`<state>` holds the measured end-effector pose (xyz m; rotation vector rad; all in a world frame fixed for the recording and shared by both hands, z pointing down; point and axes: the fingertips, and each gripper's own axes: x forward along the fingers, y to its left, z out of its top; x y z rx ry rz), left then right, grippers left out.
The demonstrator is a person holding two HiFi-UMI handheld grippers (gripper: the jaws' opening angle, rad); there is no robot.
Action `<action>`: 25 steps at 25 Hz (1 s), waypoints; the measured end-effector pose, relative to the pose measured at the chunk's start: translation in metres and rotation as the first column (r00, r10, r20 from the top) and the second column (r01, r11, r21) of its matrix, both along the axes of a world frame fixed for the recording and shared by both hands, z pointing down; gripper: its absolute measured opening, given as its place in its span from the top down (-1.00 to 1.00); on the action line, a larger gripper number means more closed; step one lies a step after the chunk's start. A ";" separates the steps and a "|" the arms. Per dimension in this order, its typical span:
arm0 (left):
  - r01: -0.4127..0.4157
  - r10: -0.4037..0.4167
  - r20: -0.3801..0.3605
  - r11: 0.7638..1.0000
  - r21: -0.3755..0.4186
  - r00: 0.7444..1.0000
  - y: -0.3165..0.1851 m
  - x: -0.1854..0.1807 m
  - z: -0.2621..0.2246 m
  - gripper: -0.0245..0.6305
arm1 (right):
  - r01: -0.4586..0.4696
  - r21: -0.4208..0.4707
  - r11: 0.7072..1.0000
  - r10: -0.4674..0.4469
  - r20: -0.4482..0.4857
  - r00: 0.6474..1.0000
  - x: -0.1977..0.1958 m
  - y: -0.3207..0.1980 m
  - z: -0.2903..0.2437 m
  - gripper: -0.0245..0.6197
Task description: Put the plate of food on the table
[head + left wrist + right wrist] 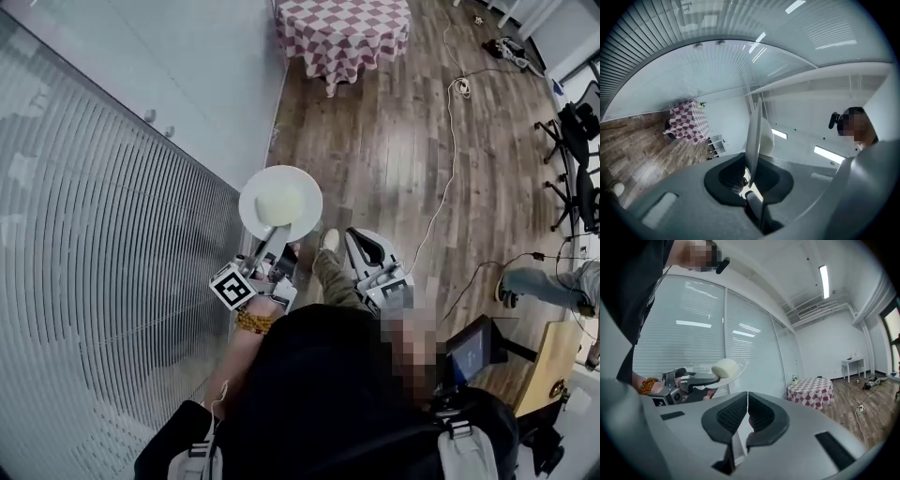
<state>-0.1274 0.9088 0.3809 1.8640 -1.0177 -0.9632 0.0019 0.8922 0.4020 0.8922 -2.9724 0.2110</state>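
Closest in, the left claw (752, 183) is clamped on the rim of a white round plate (753, 136), which shows edge-on in the left gripper view and runs up from between the dark pads. A pale rounded mound of food (767, 137) lies on the plate's upper face. In the head view the same claw (272, 238) reaches forward from the person's left side, its black-and-white marker cube (232, 286) just behind it. A string of orange-brown beads (253, 323) sits on the wrist. The plate (302, 180) is held roughly level in the air above the brown wooden plank floor (394, 141), close to the ribbed glass partition wall (103, 234), and the food (280, 202) is near its middle.

The right claw (746, 414) has its ribbed dark pads pressed together with nothing between them. In the head view it (362, 244) points forward just to the right of the plate, apart from it. From the right gripper view the left claw (705, 378) shows to the side, bearing the plate (738, 372) and food (723, 367) at about chest height.

Further off, a white cable (448, 159) trails across the floor. Well beyond the plate, by the wall, stands the surface covered with a red-and-white checked cloth (345, 33).
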 end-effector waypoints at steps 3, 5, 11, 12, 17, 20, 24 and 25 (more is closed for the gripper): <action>-0.015 0.015 0.011 0.999 -0.036 1.000 -0.053 -0.002 -0.006 0.88 | -0.012 -0.007 1.000 0.012 0.027 1.000 -0.002 -0.058 -0.003 0.89; -0.036 0.038 0.025 0.998 -0.057 0.999 -0.091 -0.002 -0.008 0.88 | -0.038 -0.022 0.999 0.039 0.056 0.998 -0.001 -0.098 -0.005 0.89; -0.098 0.103 0.072 0.993 -0.066 0.992 -0.192 0.004 -0.022 0.89 | -0.105 -0.028 0.994 0.108 0.149 0.983 -0.005 -0.206 -0.015 0.89; -0.098 0.103 0.076 0.993 -0.062 0.992 -0.208 0.004 -0.023 0.88 | -0.101 -0.026 0.995 0.104 0.153 0.983 -0.007 -0.219 -0.015 0.89; -0.054 0.059 0.061 0.996 -0.066 0.996 -0.265 -0.009 -0.020 0.89 | -0.085 -0.006 0.996 0.085 0.118 0.989 -0.008 -0.267 -0.010 0.89; -0.022 0.025 0.030 0.997 -0.073 0.999 -0.281 -0.022 -0.014 0.89 | -0.090 0.002 0.996 0.089 0.092 0.992 -0.005 -0.280 -0.012 0.89; -0.008 0.007 -0.002 0.997 -0.074 1.000 -0.311 -0.035 -0.011 0.88 | -0.091 0.026 0.995 0.090 0.043 0.995 -0.003 -0.299 -0.011 0.89; -0.010 0.009 -0.005 0.997 -0.070 1.000 -0.319 -0.037 -0.011 0.88 | -0.095 0.032 0.995 0.094 0.031 0.995 -0.004 -0.305 -0.009 0.89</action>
